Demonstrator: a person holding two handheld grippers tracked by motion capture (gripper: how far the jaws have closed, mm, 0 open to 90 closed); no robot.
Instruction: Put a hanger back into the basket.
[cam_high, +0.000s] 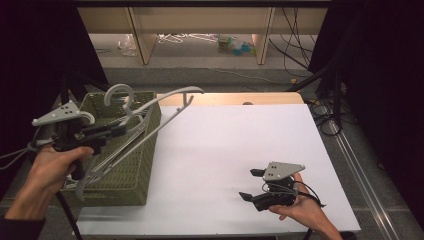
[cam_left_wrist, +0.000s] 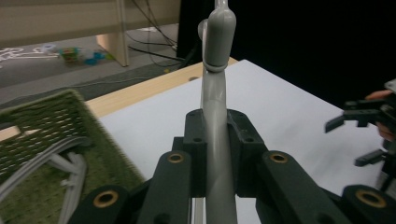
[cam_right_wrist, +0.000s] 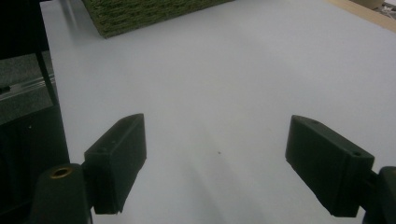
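Note:
A grey plastic hanger (cam_high: 165, 102) is held above the green woven basket (cam_high: 135, 175) at the table's left, its hook (cam_high: 117, 92) curling upward. My left gripper (cam_high: 120, 129) is shut on the hanger near the hook's neck. In the left gripper view the grey hanger (cam_left_wrist: 215, 107) runs straight up between the pads of my left gripper (cam_left_wrist: 215, 126). Other grey hangers (cam_left_wrist: 60, 158) lie inside the basket (cam_left_wrist: 51, 116). My right gripper (cam_high: 249, 184) rests low over the white tabletop at the front right, open with nothing between its fingers. In its own view the right gripper (cam_right_wrist: 215, 158) stands wide over the bare white surface.
A white sheet (cam_high: 240, 145) covers the table, with a wooden strip (cam_high: 240, 98) along its far edge. The basket's corner (cam_right_wrist: 140, 14) lies ahead of the right gripper. Cables (cam_high: 325, 115) trail on the floor at the right, and shelving legs (cam_high: 142, 35) stand beyond the table.

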